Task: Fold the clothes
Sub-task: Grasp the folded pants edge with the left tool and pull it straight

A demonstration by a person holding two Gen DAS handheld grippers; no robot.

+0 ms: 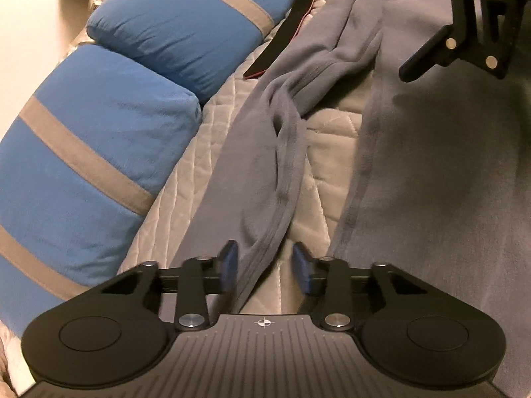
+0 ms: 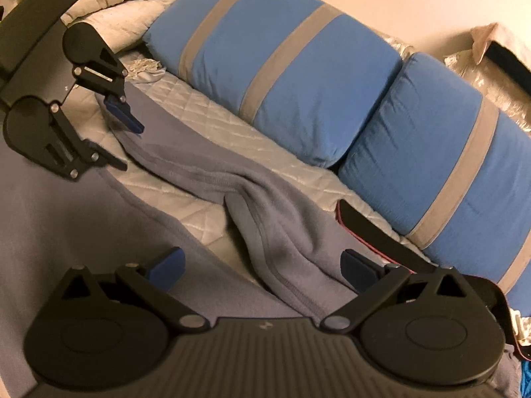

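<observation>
A grey-blue fleece garment (image 1: 431,172) lies spread on a quilted white bedcover (image 1: 328,139). Its zipped front edge (image 1: 282,179) runs as a rumpled ridge toward my left gripper (image 1: 265,265), which is open with the edge lying between its blue pads. The right gripper's body (image 1: 464,33) shows at the top right of the left wrist view. In the right wrist view the garment (image 2: 288,242) lies under my right gripper (image 2: 262,268), which is wide open above the fabric. The left gripper (image 2: 126,139) shows at the left, open at the garment's far end.
Two blue pillows with grey stripes (image 1: 99,152) (image 2: 298,66) lie along the bedcover's far side by a pale wall. A black strap with red edging (image 2: 381,232) (image 1: 282,33) lies between garment and pillows. A rumpled white duvet (image 2: 126,0) sits at the back left.
</observation>
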